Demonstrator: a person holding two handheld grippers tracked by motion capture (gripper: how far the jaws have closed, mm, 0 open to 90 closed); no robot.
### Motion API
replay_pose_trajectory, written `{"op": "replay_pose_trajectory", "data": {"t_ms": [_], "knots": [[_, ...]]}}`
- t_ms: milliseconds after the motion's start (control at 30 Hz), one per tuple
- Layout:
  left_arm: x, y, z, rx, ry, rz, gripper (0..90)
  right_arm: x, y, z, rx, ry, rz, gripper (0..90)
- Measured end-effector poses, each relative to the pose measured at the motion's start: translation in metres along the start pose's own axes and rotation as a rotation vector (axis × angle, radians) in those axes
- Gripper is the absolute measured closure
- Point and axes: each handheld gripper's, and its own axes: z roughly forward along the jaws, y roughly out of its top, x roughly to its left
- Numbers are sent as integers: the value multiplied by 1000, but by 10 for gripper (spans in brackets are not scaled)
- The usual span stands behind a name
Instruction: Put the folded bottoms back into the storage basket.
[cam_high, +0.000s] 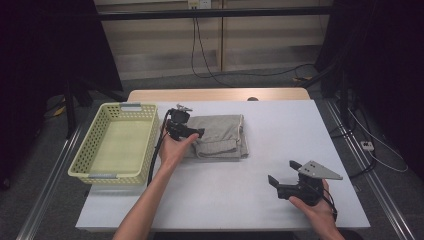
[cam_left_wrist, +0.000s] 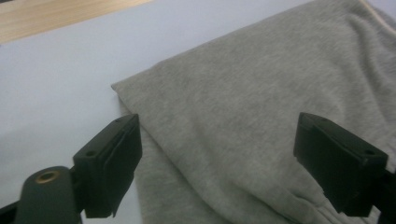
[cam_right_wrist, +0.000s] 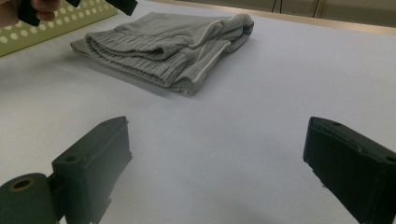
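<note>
Step in hand, as I read it: left tool (cam_high: 194, 131) is lining up a grab on the folded grey garment (cam_high: 220, 135), most likely to move it into the yellow basket (cam_high: 98, 166).

- Garment: lies flat on the tabletop (cam_high: 260, 200), toward the far edge and left of centre, just beside the basket's right wall. Folded into several layers; the ribbed cuffs stack on the side facing the near edge in the right tool's view (cam_right_wrist: 135, 53).
- Basket: sits at the left edge of the tabletop, nothing in it that I can see.
- Left tool: over the garment's left edge, jaws spread wide, nothing pinched. In its own view (cam_left_wrist: 224, 168) the grey cloth runs between the 2 jaws, but the pads are not pressing on it. No grip yet.
- Right tool (cam_high: 283, 172): near the near-right corner, well apart from the garment, jaws wide open over bare tabletop (cam_right_wrist: 219, 168), holding nothing.

Next move calls for: bring the left tool down onto the folded edge so 1 jaw goes under all the layers, then close. Catch just the top layer and the fold will fall open on the lift. The right tool could take the opposite edge to keep the stack flat during the carry to the basket.
</note>
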Motion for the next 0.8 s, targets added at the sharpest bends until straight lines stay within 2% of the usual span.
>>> {"op": "replay_pose_trajectory", "data": {"t_ms": [33, 100, 200, 300, 367, 467, 567, 700, 800], "knots": [[0, 1, 2, 3, 9, -3, 196, 0, 0, 0, 0, 1, 0, 72], [1, 1, 7, 13, 16, -1, 205, 0, 0, 0, 0, 2, 0, 71], [4, 0, 15, 31, -4, -39, 205, 0, 0, -1, -1, 5, 2, 72], [9, -2, 23, 59, 22, -51, 203, 0, 0, -1, -1, 6, 2, 71], [13, -4, 26, 68, 21, -75, 176, 0, 0, -1, 0, 6, 2, 72], [18, -8, 31, 104, 29, -84, 139, 0, 0, 0, 1, 6, 0, 72], [21, -11, 34, 126, 12, -115, 95, 0, 0, 0, 5, 6, 1, 72], [16, -11, 36, 139, 47, -104, 96, 0, 0, 0, 7, 8, -6, 72], [11, -9, 34, 148, 50, -127, 150, 0, 0, 0, 6, 11, -6, 72]]}}
